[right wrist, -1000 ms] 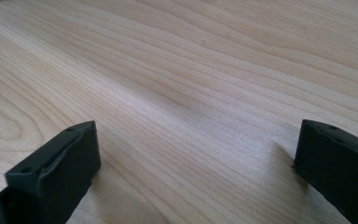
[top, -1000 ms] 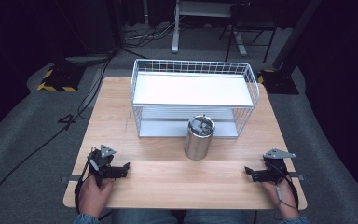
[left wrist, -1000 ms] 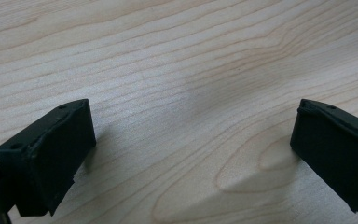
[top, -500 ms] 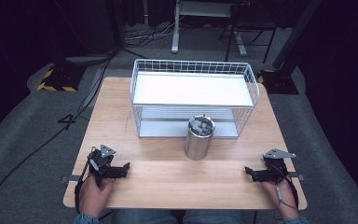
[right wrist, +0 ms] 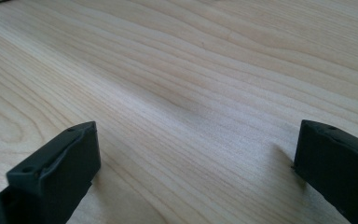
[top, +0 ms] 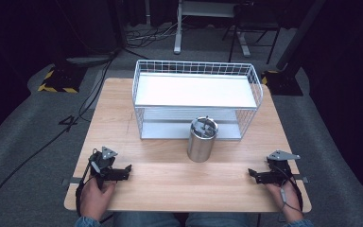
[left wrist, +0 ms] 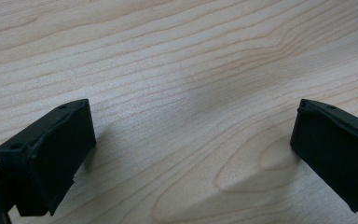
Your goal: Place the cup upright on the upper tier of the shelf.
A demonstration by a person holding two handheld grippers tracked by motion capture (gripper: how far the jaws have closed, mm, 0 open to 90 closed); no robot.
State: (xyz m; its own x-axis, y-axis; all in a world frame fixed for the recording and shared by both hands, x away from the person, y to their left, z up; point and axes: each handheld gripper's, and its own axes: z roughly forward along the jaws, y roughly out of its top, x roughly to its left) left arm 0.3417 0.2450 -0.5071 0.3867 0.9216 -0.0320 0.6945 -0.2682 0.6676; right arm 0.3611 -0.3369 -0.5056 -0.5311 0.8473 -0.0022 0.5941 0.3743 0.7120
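Dark studio floor rings a wooden surface (top: 170, 189) where a steel canister (top: 202, 140) stands untouched before a wire rack (top: 196, 99). Left claw (top: 121, 173) and right claw (top: 257, 177) rest spread and empty; work seemingly not begun.

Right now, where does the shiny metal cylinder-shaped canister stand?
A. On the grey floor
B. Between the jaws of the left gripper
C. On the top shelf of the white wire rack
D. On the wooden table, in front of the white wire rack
D: in the high view the shiny metal canister stands upright on the wooden table, just in front of the white wire rack, apart from both grippers.
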